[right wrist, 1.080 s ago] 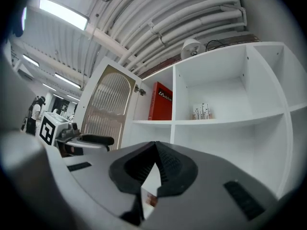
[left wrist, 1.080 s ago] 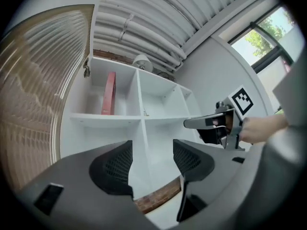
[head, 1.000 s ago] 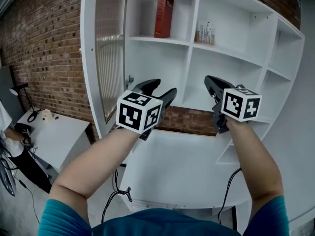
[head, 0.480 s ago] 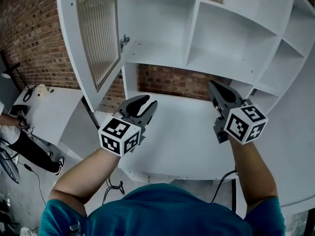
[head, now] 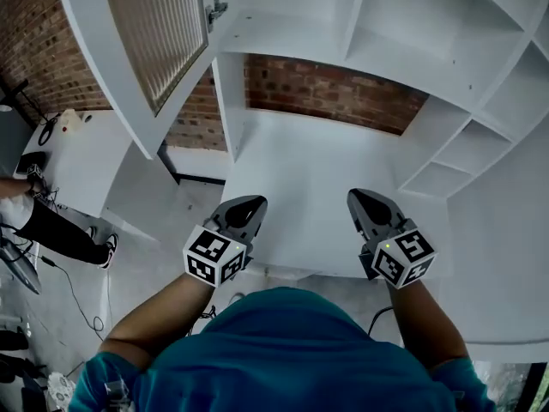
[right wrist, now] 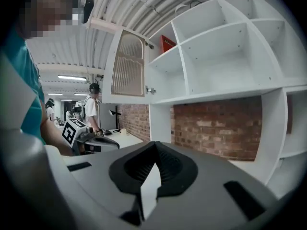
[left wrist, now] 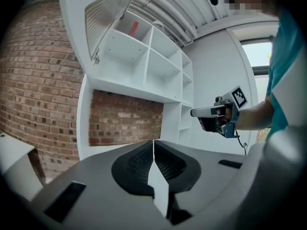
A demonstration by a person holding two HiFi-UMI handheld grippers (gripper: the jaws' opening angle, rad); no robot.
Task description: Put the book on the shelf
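Only gripper views, red book (right wrist: 166,43) on upper shelf (right wrist: 168,56)

Left gripper (head: 248,203) newly closed; right gripper (head: 361,198) closed.

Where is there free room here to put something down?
Bare: the white desk top, from the brick back panel to the left gripper and right gripper, both shut near its front edge. The lower compartments at its right show nothing inside. Taken: the upper compartment with the red book. The side table carries small things at its far end.
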